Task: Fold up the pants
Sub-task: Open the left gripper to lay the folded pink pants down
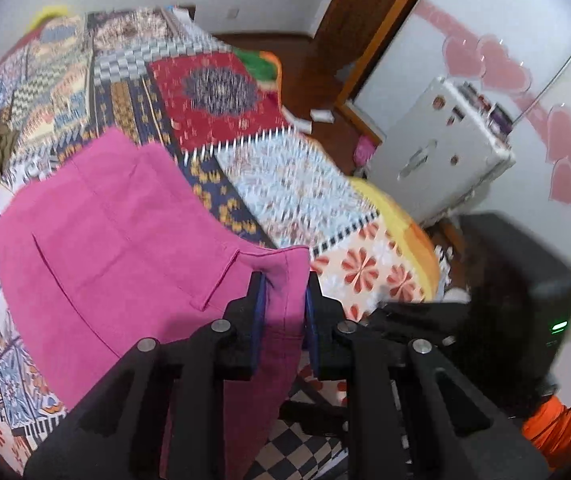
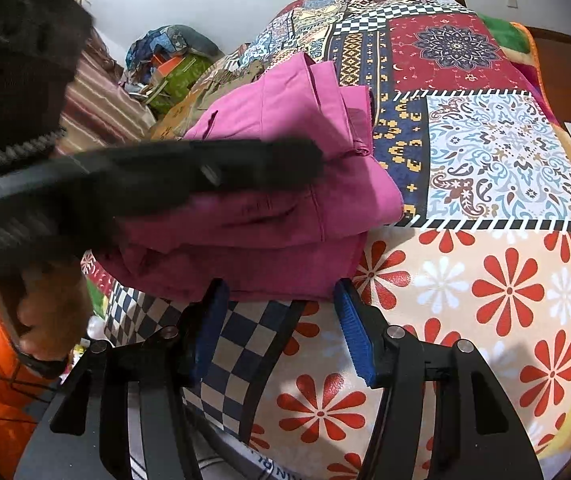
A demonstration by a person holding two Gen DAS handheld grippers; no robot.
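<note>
**Laying the last fold of the pants**

The pink pants (image 2: 293,184), a soft matte weave stacked in thick layers, lie on the bed's patchwork cover (image 2: 485,152). The left gripper (image 1: 283,280) pinches a folded edge; lower it squarely, then release. The right gripper (image 2: 281,292) waits nearby, jaws apart, empty.

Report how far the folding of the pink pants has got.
Done: the pink pants already lie in stacked layers on the patchwork bedspread. In hand: the left gripper pinches a folded edge of the fabric over the pile, while the right gripper waits open at the pile's near edge, holding nothing. Left: lay that edge down, let go, and square up the uneven layers.
</note>
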